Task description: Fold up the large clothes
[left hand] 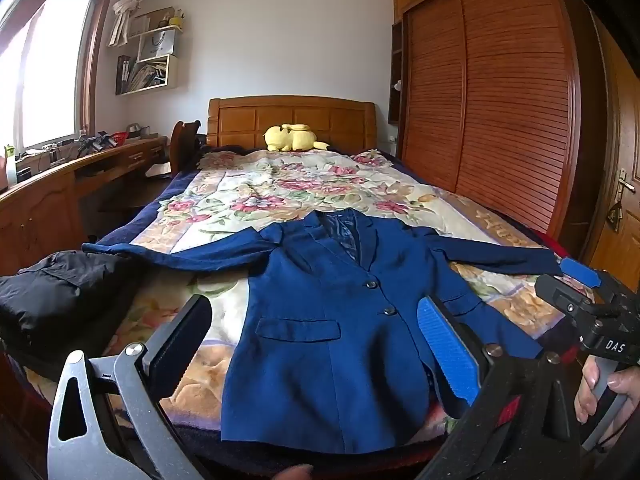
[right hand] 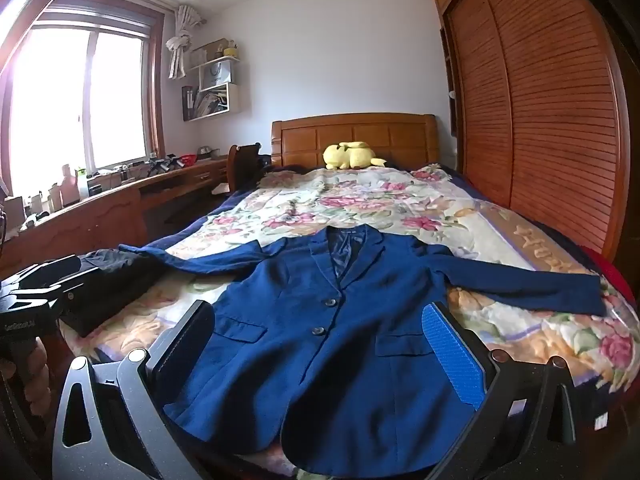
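Note:
A blue blazer [left hand: 332, 340] lies flat and face up on the bed, buttoned, with both sleeves spread out sideways; it also shows in the right wrist view [right hand: 328, 356]. My left gripper [left hand: 316, 348] is open and empty, held above the blazer's lower front near the foot of the bed. My right gripper [right hand: 320, 352] is open and empty, also above the lower front. In the left wrist view the right gripper [left hand: 580, 276] shows at the right edge, near the end of the blazer's right-hand sleeve [left hand: 504, 256].
The bed has a floral blanket [left hand: 280, 188] and a wooden headboard [left hand: 292, 120] with a yellow plush toy [left hand: 292, 138]. A black garment [left hand: 60, 292] lies at the bed's left edge. A wooden desk [left hand: 80, 176] runs along the left, a slatted wardrobe [left hand: 500, 100] along the right.

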Tool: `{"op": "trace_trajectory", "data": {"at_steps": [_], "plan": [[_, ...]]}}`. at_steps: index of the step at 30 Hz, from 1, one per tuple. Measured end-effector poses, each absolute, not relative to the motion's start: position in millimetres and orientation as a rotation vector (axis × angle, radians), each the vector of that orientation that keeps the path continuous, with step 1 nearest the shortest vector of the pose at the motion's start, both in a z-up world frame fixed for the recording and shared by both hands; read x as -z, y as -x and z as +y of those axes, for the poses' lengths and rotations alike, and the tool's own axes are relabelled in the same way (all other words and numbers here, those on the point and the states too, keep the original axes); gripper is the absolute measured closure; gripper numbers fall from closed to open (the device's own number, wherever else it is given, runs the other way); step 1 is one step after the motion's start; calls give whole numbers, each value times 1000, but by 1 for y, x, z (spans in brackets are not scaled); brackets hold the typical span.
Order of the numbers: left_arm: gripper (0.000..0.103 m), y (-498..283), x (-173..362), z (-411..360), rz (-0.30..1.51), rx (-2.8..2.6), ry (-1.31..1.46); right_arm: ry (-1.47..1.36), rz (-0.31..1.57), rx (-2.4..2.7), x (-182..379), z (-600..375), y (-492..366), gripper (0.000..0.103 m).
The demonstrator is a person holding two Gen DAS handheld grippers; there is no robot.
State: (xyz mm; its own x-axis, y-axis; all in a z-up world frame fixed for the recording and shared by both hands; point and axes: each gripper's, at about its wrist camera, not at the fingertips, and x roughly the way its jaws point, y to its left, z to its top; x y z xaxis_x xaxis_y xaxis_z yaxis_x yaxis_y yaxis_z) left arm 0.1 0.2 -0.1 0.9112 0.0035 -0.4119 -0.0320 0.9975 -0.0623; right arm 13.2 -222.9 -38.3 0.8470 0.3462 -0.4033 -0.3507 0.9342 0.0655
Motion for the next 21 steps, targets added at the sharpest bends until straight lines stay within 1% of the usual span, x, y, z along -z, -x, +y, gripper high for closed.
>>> {"op": "trace_trajectory", "data": {"at_steps": [21], "plan": [[0,3,6,11,422,-15,71,12,414,-372,36,-222,-10,0]]}}
